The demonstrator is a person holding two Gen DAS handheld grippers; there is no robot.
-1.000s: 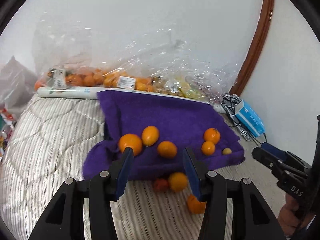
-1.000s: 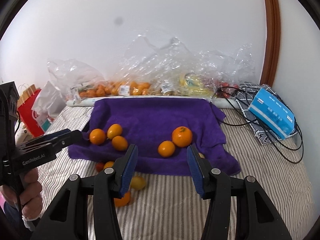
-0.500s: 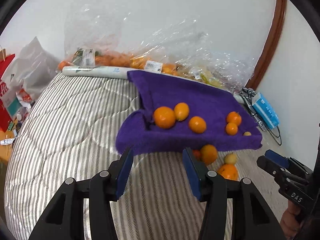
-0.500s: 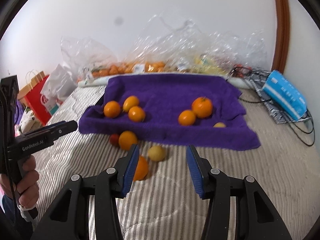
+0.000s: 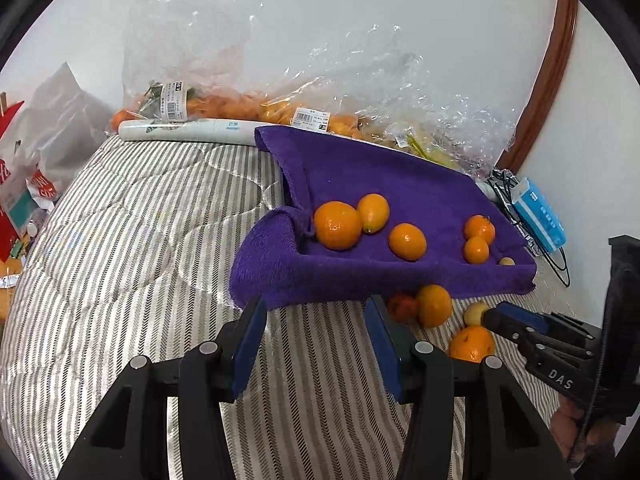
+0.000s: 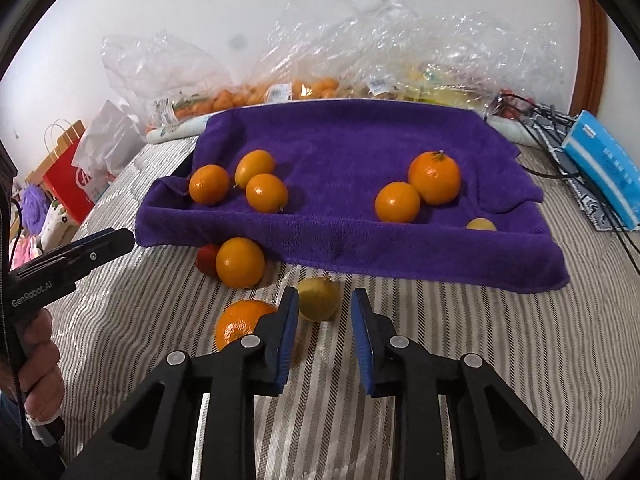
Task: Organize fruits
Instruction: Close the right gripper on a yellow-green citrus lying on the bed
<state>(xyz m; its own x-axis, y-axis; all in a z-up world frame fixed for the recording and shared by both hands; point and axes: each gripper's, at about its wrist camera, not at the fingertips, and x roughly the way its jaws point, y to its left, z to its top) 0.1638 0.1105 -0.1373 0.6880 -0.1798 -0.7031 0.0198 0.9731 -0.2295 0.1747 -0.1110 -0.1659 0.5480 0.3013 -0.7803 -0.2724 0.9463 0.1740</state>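
Observation:
A purple towel (image 6: 352, 140) lies on the striped bed with several oranges on it and a small yellow fruit (image 6: 480, 225) at its front fold. Loose fruit sits in front of the towel: an orange (image 6: 240, 262), a red fruit (image 6: 204, 258), another orange (image 6: 240, 320) and a yellow fruit (image 6: 320, 300). My right gripper (image 6: 325, 294) is low over the bed, its jaws closing to a narrow gap. The yellow fruit lies at its tips, with bed showing beside the right pad. My left gripper (image 5: 315, 304) stands open and empty before the towel's (image 5: 400, 184) front edge.
Clear plastic bags of fruit (image 6: 280, 88) and a white roll (image 5: 188, 130) line the wall behind the towel. A blue box (image 6: 604, 160) and black cables lie at the right. Shopping bags (image 6: 76, 172) stand off the bed's left side. A hand (image 6: 40, 364) holds the left gripper's handle.
My right gripper has sunk toward the loose fruit and its jaws have narrowed around the yellow fruit's spot. The left gripper has dropped a little, with its jaws unchanged.

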